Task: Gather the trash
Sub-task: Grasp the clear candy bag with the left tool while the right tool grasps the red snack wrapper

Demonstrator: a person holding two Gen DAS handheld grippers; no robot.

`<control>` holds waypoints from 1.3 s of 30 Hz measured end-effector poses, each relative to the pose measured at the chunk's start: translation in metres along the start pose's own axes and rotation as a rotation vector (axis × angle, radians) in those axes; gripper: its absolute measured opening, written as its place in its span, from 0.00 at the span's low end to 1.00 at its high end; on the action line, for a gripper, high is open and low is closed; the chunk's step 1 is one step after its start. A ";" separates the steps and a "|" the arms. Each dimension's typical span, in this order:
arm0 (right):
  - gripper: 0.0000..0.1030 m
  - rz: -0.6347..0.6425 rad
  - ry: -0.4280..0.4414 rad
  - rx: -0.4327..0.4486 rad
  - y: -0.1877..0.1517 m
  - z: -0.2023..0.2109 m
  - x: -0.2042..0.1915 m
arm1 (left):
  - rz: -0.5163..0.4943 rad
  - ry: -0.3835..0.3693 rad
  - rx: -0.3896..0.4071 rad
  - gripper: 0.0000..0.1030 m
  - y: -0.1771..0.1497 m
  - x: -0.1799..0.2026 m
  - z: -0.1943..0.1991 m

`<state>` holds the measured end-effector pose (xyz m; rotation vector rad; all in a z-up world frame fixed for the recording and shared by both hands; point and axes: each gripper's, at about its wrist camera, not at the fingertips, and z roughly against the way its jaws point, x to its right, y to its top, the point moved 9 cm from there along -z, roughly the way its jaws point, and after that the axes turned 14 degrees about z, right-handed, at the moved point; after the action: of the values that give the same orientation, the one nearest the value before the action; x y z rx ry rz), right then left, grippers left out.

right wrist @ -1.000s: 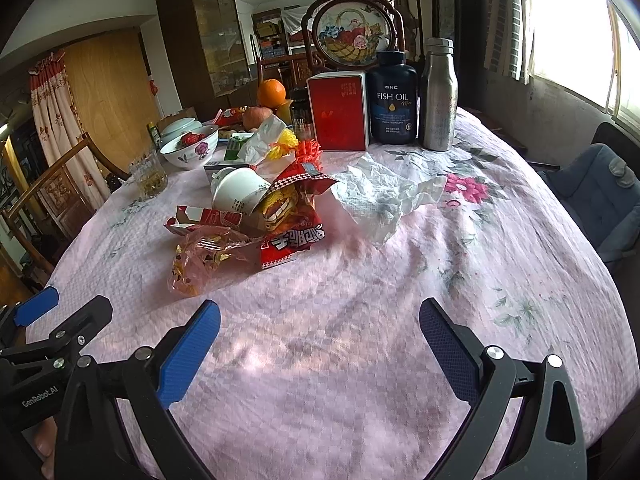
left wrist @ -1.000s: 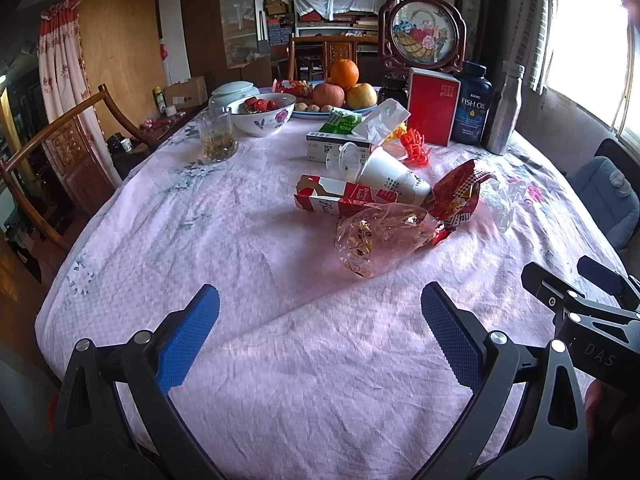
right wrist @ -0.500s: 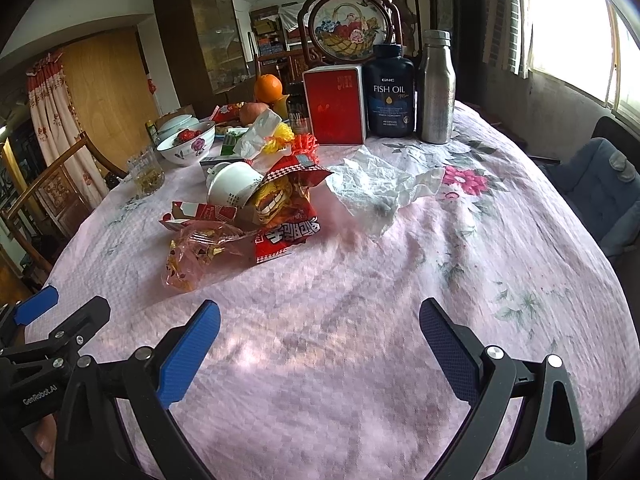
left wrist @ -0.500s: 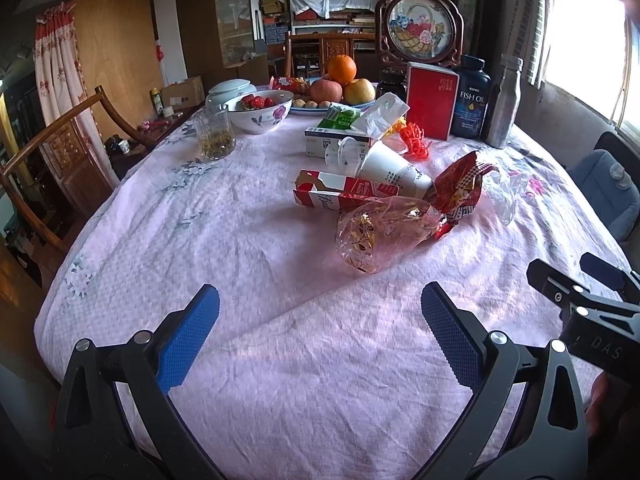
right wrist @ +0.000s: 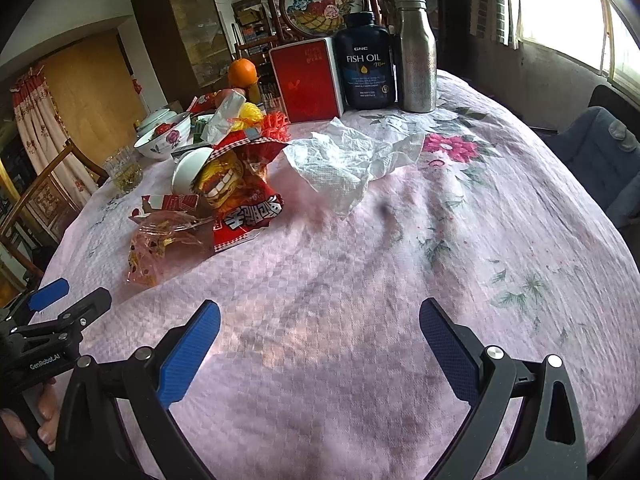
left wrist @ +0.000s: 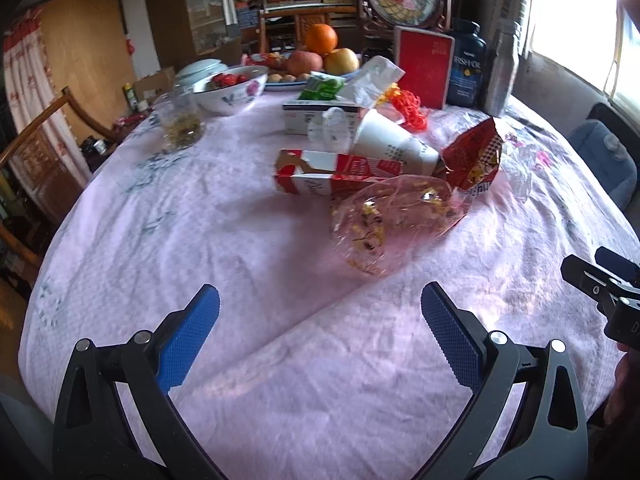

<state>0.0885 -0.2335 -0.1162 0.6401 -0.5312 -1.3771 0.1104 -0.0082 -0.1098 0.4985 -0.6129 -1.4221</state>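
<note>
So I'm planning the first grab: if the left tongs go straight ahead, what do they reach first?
Probably the clear plastic bag, slightly right of the left tongs; only bare tablecloth lies before it. Depth is uncertain.

We see a tabletop [right wrist: 460, 264] under a pink floral cloth. On it lie a clear plastic wrapper [left wrist: 394, 224], a red carton [left wrist: 336, 174], a tipped white cup [left wrist: 394, 146], a red snack bag [right wrist: 240, 196] and crumpled tissue [right wrist: 348, 158]. Farther back stand a red box [right wrist: 306, 80], a fish oil bottle [right wrist: 366, 66] and a steel flask [right wrist: 416, 54].
</note>
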 end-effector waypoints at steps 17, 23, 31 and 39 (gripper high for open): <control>0.95 -0.034 0.012 -0.029 -0.006 -0.010 0.025 | -0.140 0.011 -0.027 0.85 0.027 0.049 -0.062; 0.95 -0.037 0.005 -0.025 -0.004 -0.007 0.026 | -0.093 -0.064 -0.071 0.46 0.025 0.046 -0.056; 0.95 0.004 0.004 -0.023 0.001 -0.002 0.011 | 0.092 -0.248 -0.079 0.30 0.021 0.012 -0.009; 0.95 0.046 0.014 -0.049 0.007 -0.011 -0.012 | 0.184 -0.199 -0.039 0.30 0.013 -0.042 0.018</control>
<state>0.1001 -0.2198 -0.1190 0.5947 -0.4965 -1.3375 0.1061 0.0351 -0.0918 0.2637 -0.7697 -1.3145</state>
